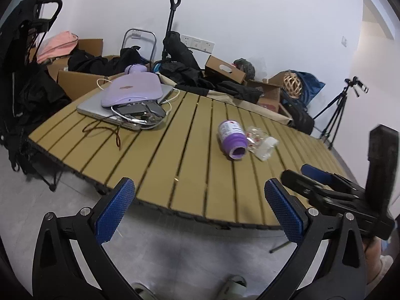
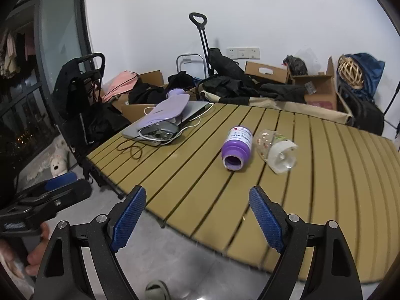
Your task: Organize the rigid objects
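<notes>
A purple bottle (image 1: 232,140) (image 2: 237,145) lies on its side on the slatted tan table (image 1: 155,160) (image 2: 325,175), mouth toward me. A clear glass bottle with a white neck (image 1: 260,143) (image 2: 275,150) lies right beside it. My left gripper (image 1: 200,212) is open and empty, at the table's near edge. My right gripper (image 2: 197,215) is open and empty, also at the near edge, short of both bottles. The right gripper also shows in the left wrist view (image 1: 332,187), and the left gripper in the right wrist view (image 2: 45,195).
A laptop (image 1: 100,105) (image 2: 192,110) with a lilac pad (image 1: 132,90) (image 2: 167,110), cables and small items sits at the table's far left. Cardboard boxes (image 2: 317,92), bags and dark clothes crowd the floor behind. A tripod (image 1: 337,110) stands at right.
</notes>
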Demonstrator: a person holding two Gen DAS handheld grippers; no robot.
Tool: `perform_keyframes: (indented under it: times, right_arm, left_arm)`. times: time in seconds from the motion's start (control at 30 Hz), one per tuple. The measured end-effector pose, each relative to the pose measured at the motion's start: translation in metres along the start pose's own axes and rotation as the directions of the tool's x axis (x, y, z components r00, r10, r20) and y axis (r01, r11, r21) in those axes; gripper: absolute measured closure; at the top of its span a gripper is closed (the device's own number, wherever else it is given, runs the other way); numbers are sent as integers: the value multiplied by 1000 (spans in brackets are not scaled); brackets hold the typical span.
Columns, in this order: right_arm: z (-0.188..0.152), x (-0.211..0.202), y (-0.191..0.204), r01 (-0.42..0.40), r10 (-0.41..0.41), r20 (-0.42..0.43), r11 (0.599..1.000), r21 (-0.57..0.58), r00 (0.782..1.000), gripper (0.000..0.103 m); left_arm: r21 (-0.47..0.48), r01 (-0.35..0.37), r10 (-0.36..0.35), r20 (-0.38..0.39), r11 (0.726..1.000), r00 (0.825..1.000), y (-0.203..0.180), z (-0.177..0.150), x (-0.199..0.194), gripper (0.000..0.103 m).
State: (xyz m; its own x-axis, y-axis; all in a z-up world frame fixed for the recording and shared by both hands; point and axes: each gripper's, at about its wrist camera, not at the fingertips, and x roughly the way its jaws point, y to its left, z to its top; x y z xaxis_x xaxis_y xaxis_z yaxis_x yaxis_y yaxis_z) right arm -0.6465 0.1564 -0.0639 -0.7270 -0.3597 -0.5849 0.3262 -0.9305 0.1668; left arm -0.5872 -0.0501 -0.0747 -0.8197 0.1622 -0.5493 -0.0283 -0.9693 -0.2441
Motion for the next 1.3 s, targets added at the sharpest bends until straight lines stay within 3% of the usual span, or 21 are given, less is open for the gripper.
perform_keyframes:
  times: [0.13,0.4,0.5,0.57,0.7,0.8,0.87,0.9,0.97,1.1,1.17,1.2,1.27,1.3]
  right_arm:
    - [3,54,-16,60,-60,-45,998,0,997,15]
    - [31,141,-48,125,-121,-84,991,52,989,15]
    - [42,170,-58,138,-128,-113,987,85,985,32]
    - [44,185,-66,144,-127,-146,983,112,981,35]
    - [44,191,-66,81,-65,-166,993,91,984,37]
    - [32,181,-48,-51,43,-196,998,-38,980,37]
    - [22,168,-36,-106,73,-216,983,-147,974,37]
    - [19,164,-37,-128,91,-227,980,-154,970,37]
    - [16,158,-50,-185,158,-250,979,-90,955,37]
    - [8,145,-50,-223,175,-265,961,-162,948,37]
    - [3,142,-41,-281,222,-278,940,-195,935,37]
    - [1,141,-37,-296,231,-282,931,-214,931,37]
    - [-2,138,-32,-282,210,-272,924,-259,939,36]
    - [-1,138,-33,-261,191,-263,928,-265,946,36]
  left_arm:
    - [57,-60,59,20,997,998,2,8,32,0]
    - [74,-63,65,-22,995,998,11,25,93,0]
    - [83,-63,65,-27,995,997,12,29,107,0]
    - [98,-48,51,-31,994,998,12,31,112,0]
    - [117,-25,31,-48,993,998,8,41,126,0]
    - [171,49,-34,-92,984,995,-9,49,141,0]
    - [157,87,-70,-112,984,991,-16,55,154,0]
    - [126,140,-124,-126,982,984,-17,60,164,3]
    - [82,78,-69,-112,994,991,-15,68,175,13]
    - [0,116,-115,-143,993,983,-14,80,203,23]
    - [16,135,-130,-181,991,975,-23,77,213,27]
    - [43,151,-140,-206,988,969,-30,73,218,37]
    - [92,139,-115,-232,986,966,-37,65,220,52]
    - [105,143,-115,-235,984,965,-37,61,220,52]
